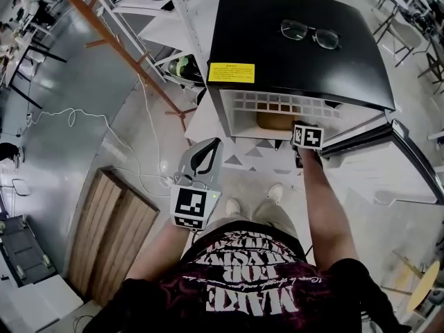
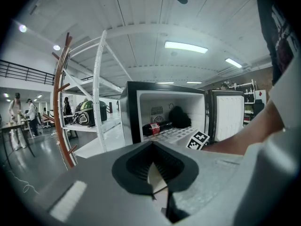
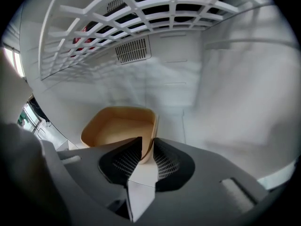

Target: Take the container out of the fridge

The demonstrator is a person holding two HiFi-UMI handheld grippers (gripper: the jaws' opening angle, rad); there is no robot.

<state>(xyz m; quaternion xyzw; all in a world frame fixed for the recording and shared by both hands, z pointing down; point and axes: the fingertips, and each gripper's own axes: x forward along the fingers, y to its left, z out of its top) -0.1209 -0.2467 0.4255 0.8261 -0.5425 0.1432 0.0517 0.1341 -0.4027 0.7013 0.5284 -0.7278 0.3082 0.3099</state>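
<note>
A tan open container (image 1: 275,121) (image 3: 120,128) sits on the floor of the black mini fridge (image 1: 298,54), under its white wire shelf (image 1: 277,106). My right gripper (image 1: 297,129) reaches into that lower space, and its jaws (image 3: 147,142) are shut on the container's near rim wall. My left gripper (image 1: 207,148) (image 2: 151,147) hangs in front of the person's body, left of the fridge. It is shut with nothing in it. The left gripper view shows the fridge (image 2: 131,112) from the side with the right arm reaching in.
The fridge door (image 1: 388,155) stands open to the right. Glasses (image 1: 310,33) lie on the fridge top. A dark bottle (image 2: 157,127) and a black thing (image 2: 178,117) rest on the wire shelf (image 3: 141,13). A white rack (image 2: 99,102) stands left of the fridge. A wooden panel (image 1: 114,234) lies on the floor.
</note>
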